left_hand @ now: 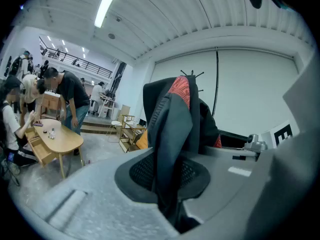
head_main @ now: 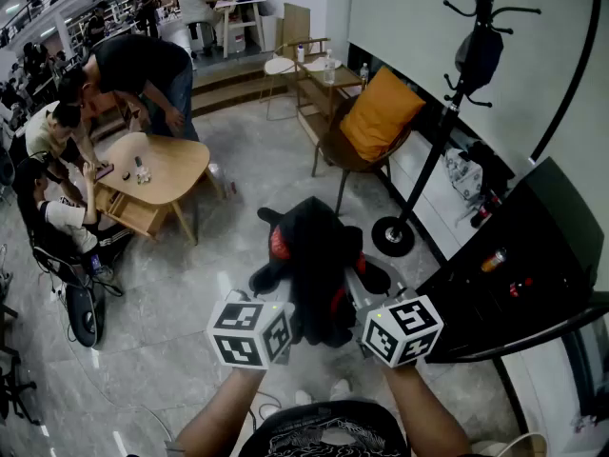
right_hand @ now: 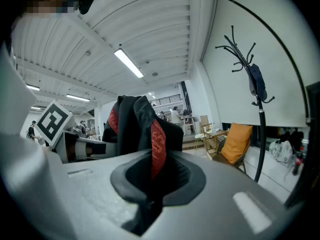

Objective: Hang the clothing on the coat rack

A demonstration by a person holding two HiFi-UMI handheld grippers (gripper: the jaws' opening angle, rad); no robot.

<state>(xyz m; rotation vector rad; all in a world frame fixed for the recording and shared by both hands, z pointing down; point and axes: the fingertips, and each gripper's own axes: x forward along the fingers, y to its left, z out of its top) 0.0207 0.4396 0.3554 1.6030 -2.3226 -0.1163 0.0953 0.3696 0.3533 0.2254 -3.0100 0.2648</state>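
— Well, where is the black-and-red garment (head_main: 314, 265) held?
— Between both grippers, well apart from the coat rack (head_main: 425, 165), as is seen from the head view.
— And the jaws?
— That is shown only in the gripper views: the left gripper (left_hand: 170, 194) is clamped on dark fabric, the right gripper (right_hand: 150, 184) on a red-lined fold.

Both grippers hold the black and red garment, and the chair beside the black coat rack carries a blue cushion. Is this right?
No: the square fabric cushion is orange, not blue, as the head view shows. The rest is correct.
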